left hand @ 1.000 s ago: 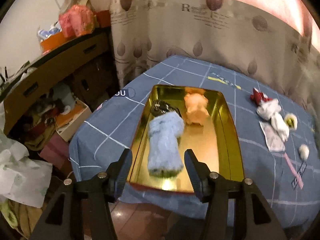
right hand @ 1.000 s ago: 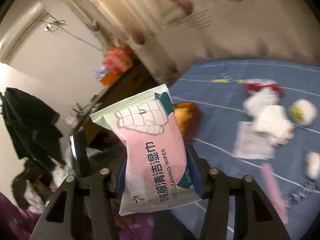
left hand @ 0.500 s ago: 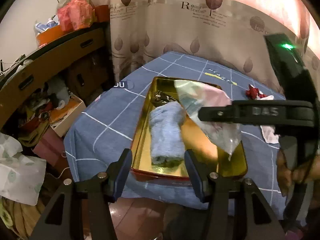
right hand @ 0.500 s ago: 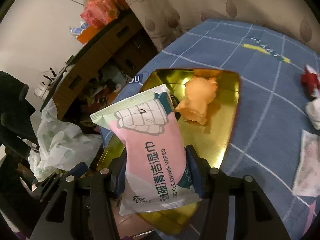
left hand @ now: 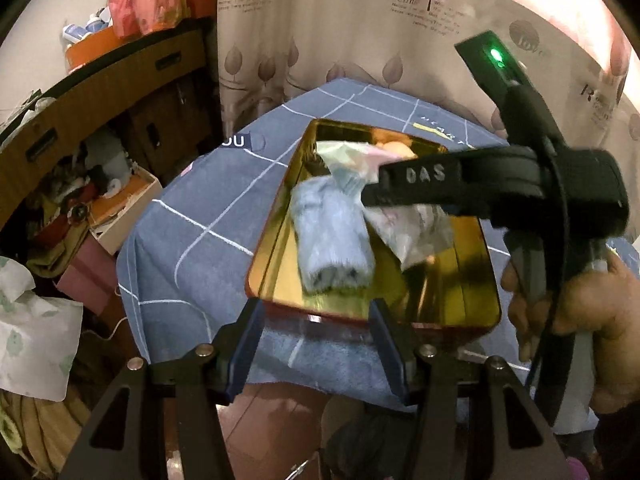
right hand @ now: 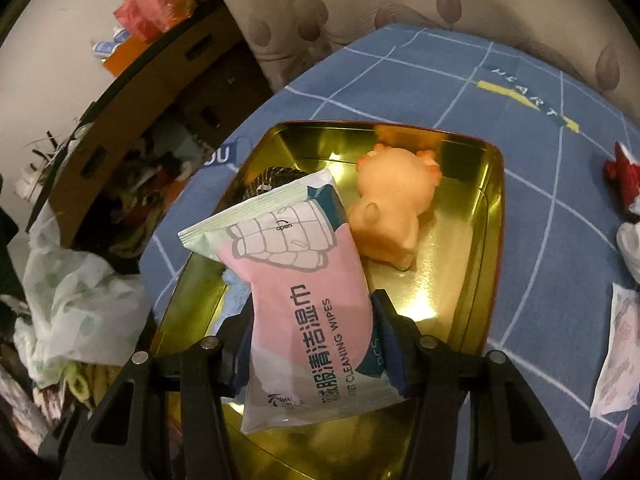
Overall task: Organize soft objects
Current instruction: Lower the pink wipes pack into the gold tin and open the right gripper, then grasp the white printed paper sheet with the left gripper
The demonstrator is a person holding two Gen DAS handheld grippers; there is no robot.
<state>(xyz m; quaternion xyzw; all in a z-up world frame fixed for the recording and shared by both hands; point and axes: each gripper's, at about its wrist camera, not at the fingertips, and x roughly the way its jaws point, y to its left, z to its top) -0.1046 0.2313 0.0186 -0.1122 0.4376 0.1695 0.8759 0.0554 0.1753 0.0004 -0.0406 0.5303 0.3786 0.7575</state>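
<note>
1. Counter [right hand: 400, 80], blue check cloth: carries the tray; several soft items lie loose on it at the right of the right wrist view, well apart from the tray. By my reading these are what is left to sort.
2. Tray [right hand: 490, 216], gold metal: the collecting place. Judged about half filled.
3. Towel [left hand: 330, 236], pale blue, rolled: already in the tray, along its left side. Done.
4. Wipes [right hand: 304, 284], pink and white pack: gripped across its lower half, hanging low over the tray between the towel and the tray's right wall; not yet set down. Contact with the tray floor cannot be told. Placement looks nearly complete.
5. Toy [right hand: 394, 204], orange plush: in the tray at its far end, just beyond the wipes. Done.
6. Dark item [right hand: 266, 178], patterned: in the tray's far left corner, mostly hidden by the wipes; kind cannot be told.
7. Loose items: white cloth [right hand: 630, 246], flat packet [right hand: 616, 356], red piece [right hand: 622, 174], all on the counter.
8. Right gripper [right hand: 312, 344]: jaws closed on the wipes, squeezing the pack's sides.
9. Left gripper [left hand: 316, 344]: jaws spread wide, holding nothing, hanging off the tray's near edge.
10. Change over the last second: the wipes move from high above the counter's edge to over the tray; the right gripper enters the left wrist view and lowers; the left gripper draws slightly back, unchanged in opening.
</note>
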